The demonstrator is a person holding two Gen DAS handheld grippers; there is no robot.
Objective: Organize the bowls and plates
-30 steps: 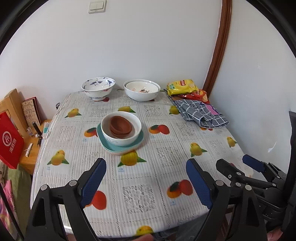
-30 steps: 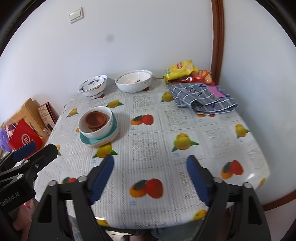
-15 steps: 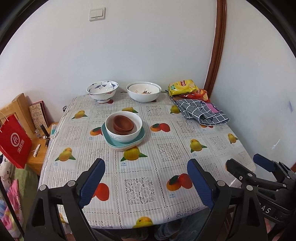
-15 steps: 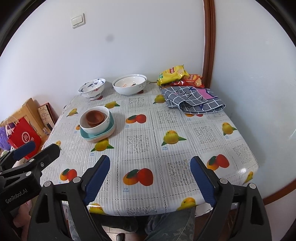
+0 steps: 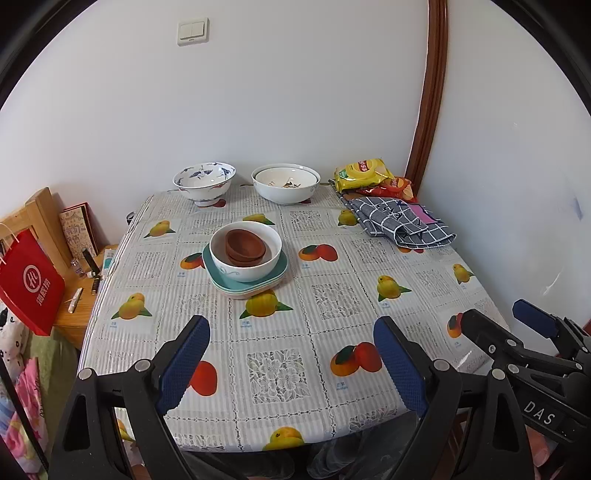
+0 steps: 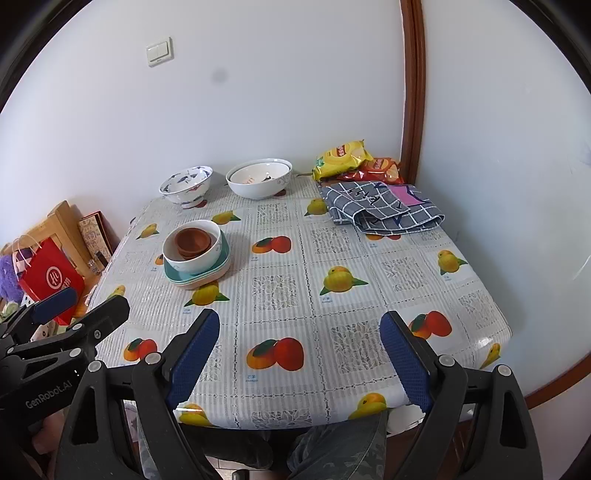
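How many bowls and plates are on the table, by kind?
Large bowls by the wall: 2, blue-patterned bowl and white bowl
White bowl on the stack: 1
Brown bowls nested inside: 2
Teal plates: at least 2
Total: at least 7

White walls [image 5: 295, 92] meet in a corner marked by a brown wooden trim [image 5: 428, 92] running upward. A two-button light switch [image 5: 193, 31] is mounted high on the rear wall. The surface [image 6: 369, 295], covered by a fruit-patterned tablecloth [image 5: 288, 332], stands pushed into this corner, against both walls. Beside its left edge stands a low wooden side table [image 5: 79, 306] with a wooden frame [image 5: 37, 214] behind it and a red paper bag [image 5: 31, 280] leaning against it. Even daylight fills the room.
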